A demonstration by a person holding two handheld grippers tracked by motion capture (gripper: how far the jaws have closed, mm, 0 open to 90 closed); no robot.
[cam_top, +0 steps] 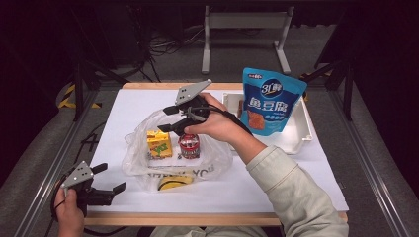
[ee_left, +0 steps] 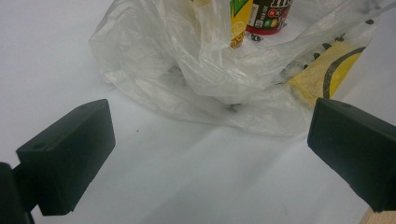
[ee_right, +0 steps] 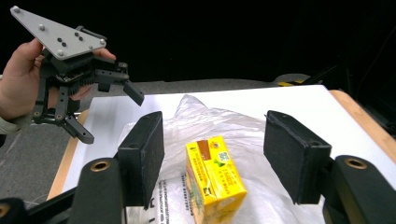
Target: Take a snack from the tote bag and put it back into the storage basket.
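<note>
yellow drink carton (ee_right: 215, 175), red can (cam_top: 189, 146), clear plastic bag (cam_top: 148, 123), blue pouch (cam_top: 270, 101)

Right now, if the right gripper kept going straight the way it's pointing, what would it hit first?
Most likely the yellow juice carton: it stands on the plastic bag in line with the open right gripper, between its jaws and apart from both pads, though depth is hard to judge.

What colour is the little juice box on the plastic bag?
The juice box is bright yellow with green and brown print. It shows best in the right gripper view.
</note>
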